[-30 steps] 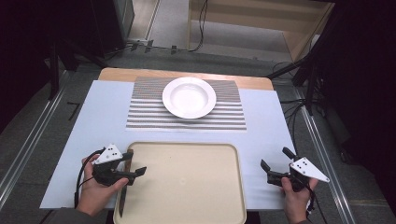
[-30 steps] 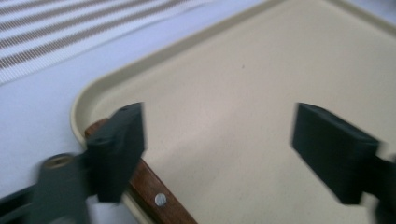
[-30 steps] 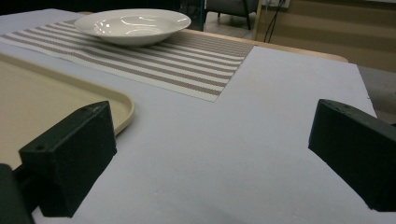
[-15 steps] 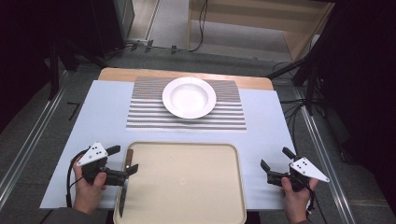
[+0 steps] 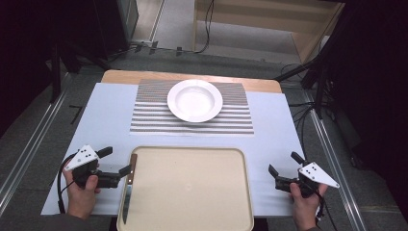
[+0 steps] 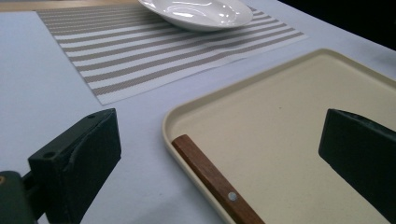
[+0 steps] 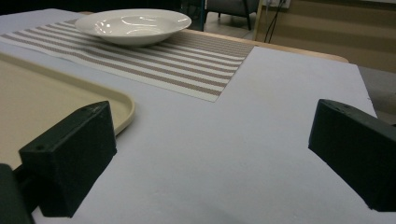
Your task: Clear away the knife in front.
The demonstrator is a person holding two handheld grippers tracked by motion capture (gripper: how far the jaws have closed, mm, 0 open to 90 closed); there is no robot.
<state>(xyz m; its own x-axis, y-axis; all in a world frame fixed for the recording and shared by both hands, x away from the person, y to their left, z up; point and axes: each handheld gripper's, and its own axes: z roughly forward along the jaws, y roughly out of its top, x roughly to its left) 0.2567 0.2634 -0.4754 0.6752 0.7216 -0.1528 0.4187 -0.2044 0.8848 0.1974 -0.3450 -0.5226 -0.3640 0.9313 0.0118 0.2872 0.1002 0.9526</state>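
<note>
A knife with a brown wooden handle (image 5: 132,167) lies along the left inner edge of the beige tray (image 5: 192,192), blade toward me. The handle (image 6: 210,177) also appears in the left gripper view, on the tray's rim (image 6: 196,109). My left gripper (image 5: 116,160) stands open just left of the handle, one jaw tip close beside it, holding nothing. Its jaws (image 6: 219,140) are wide apart. At the tray's right, my right gripper (image 5: 284,162) is open over bare white tablecloth (image 7: 212,123).
A white deep plate (image 5: 195,100) sits on a striped placemat (image 5: 144,118) at the back of the table. The plate (image 7: 133,23) and the tray's corner (image 7: 116,100) are in the right gripper view. Bare white cloth flanks the tray on both sides.
My left gripper has drawn back to the left, off the knife handle, and the knife stays at the tray's left edge. The right gripper has not moved.
</note>
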